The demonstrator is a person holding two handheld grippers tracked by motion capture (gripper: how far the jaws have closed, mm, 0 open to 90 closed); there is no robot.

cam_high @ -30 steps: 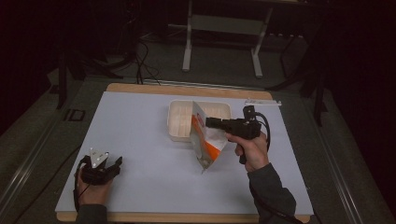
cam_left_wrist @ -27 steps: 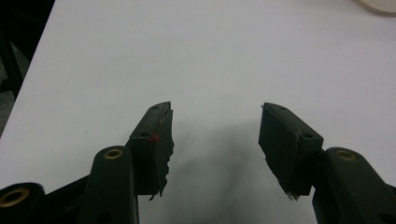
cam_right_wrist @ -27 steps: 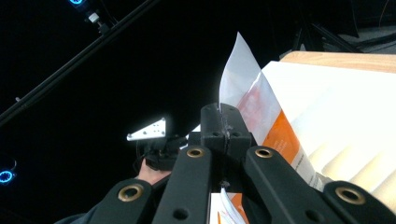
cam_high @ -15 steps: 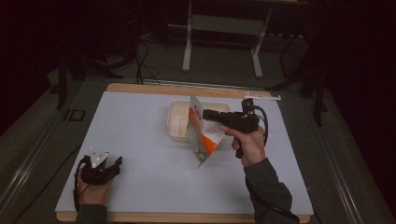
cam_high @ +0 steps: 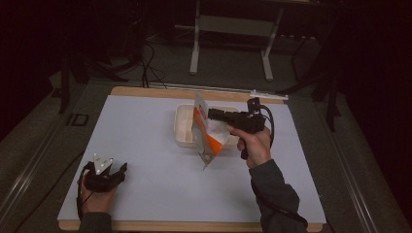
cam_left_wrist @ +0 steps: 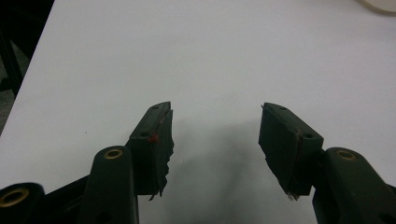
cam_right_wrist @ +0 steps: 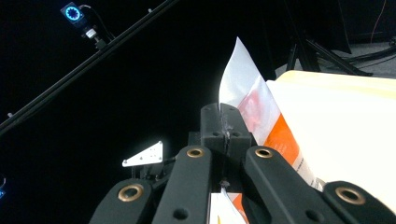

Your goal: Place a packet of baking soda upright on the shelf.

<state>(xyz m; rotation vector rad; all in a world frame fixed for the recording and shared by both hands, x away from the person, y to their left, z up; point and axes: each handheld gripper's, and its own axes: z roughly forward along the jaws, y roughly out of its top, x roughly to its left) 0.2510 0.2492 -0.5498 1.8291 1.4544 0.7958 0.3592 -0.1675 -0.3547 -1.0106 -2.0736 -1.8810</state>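
The right gripper [cam_right_wrist: 227,125] has its jaws pressed together on the edge of a white and orange packet [cam_high: 208,133], which hangs tilted in the air just in front of the shallow tray [cam_high: 183,127] (its lower corner points down at the table [cam_high: 145,121]). Well away from the tray, toward the table's near left corner, the left gripper [cam_left_wrist: 215,135] rests low with its jaws spread and nothing between them.

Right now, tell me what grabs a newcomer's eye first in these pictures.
The orange-and-white packet stands out, held up over the middle of the white table, pinched in the shut right gripper just in front of the pale tray. Next comes the left gripper, resting open at the near left corner.
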